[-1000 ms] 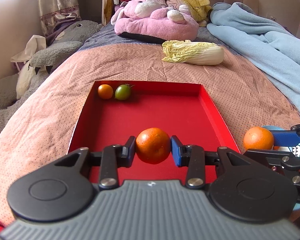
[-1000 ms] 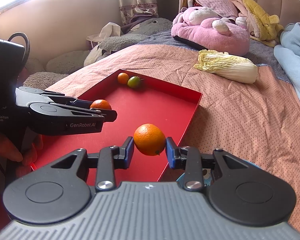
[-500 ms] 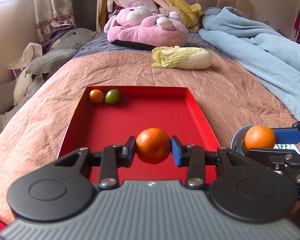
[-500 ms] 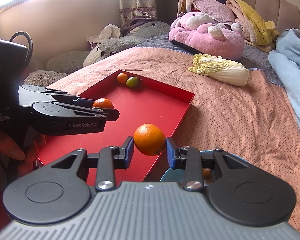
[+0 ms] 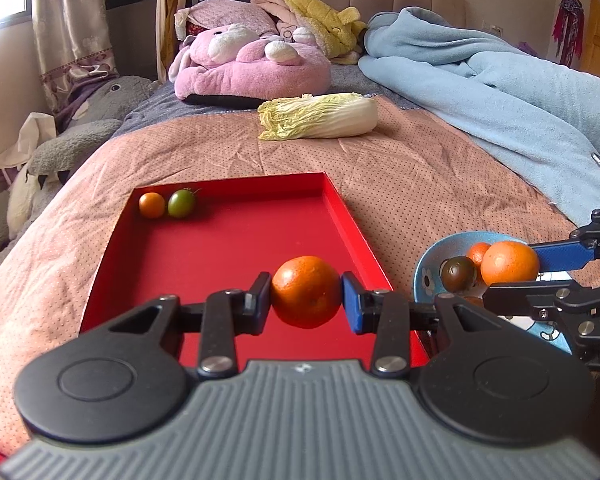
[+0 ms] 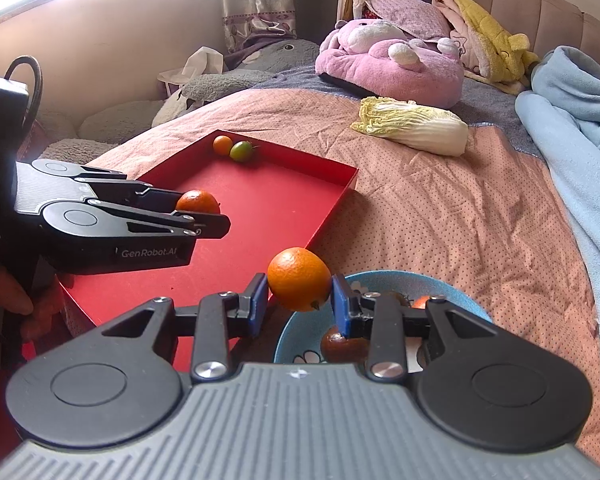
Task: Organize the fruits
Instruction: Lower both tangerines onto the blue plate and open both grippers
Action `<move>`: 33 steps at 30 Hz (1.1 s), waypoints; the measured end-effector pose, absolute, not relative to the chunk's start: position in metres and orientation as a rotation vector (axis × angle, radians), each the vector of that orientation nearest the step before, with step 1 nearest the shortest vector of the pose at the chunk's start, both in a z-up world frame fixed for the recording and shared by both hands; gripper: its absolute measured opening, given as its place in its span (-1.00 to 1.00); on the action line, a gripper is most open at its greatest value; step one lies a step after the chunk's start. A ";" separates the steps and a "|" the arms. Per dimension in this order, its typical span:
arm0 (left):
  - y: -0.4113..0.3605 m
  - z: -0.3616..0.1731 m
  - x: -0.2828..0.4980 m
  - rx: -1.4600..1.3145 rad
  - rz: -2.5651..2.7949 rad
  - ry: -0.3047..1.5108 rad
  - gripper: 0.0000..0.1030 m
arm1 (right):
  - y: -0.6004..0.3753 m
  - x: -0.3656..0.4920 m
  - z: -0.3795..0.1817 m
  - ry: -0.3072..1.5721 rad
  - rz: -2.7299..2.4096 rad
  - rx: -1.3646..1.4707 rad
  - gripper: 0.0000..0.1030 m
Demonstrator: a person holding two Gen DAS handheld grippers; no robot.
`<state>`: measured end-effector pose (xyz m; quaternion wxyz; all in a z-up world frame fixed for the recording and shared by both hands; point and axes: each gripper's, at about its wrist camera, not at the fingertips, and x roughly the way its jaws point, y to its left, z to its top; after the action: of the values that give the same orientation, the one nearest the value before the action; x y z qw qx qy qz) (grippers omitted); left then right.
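Note:
My left gripper (image 5: 306, 294) is shut on an orange tangerine (image 5: 306, 291) and hangs over the near end of the red tray (image 5: 236, 240). My right gripper (image 6: 300, 298) is shut on a second orange (image 6: 299, 278), held above the left rim of a blue bowl (image 6: 452, 294). In the left wrist view that bowl (image 5: 424, 276) holds a dark tomato (image 5: 458, 274) and a small orange fruit (image 5: 477, 253), with the right gripper's orange (image 5: 509, 263) over it. A small orange fruit (image 5: 151, 205) and a green tomato (image 5: 181, 203) lie in the tray's far left corner.
A napa cabbage (image 5: 320, 120) lies on the pink bedspread (image 5: 412, 184) beyond the tray. A pink plush (image 5: 248, 68) and a light blue blanket (image 5: 500, 104) sit further back and right. A grey plush (image 5: 84, 136) lies off the bed's left side. A hand (image 6: 8, 292) holds the left gripper.
Both grippers have drifted right and back with their oranges. The blue bowl with its fruit has come into view under the right gripper, which was over the tray's right edge before.

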<state>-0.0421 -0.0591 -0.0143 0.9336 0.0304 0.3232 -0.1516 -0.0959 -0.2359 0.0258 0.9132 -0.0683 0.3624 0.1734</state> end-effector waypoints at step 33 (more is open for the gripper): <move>-0.137 -0.029 -0.073 0.077 -0.555 0.680 -0.21 | -0.357 -0.097 -0.030 0.799 0.138 -0.027 -0.23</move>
<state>-0.0727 -0.1368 -0.0289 0.9045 0.0372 0.3292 -0.2687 -0.0965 -0.3573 -0.0297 0.9189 -0.0131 0.3885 0.0672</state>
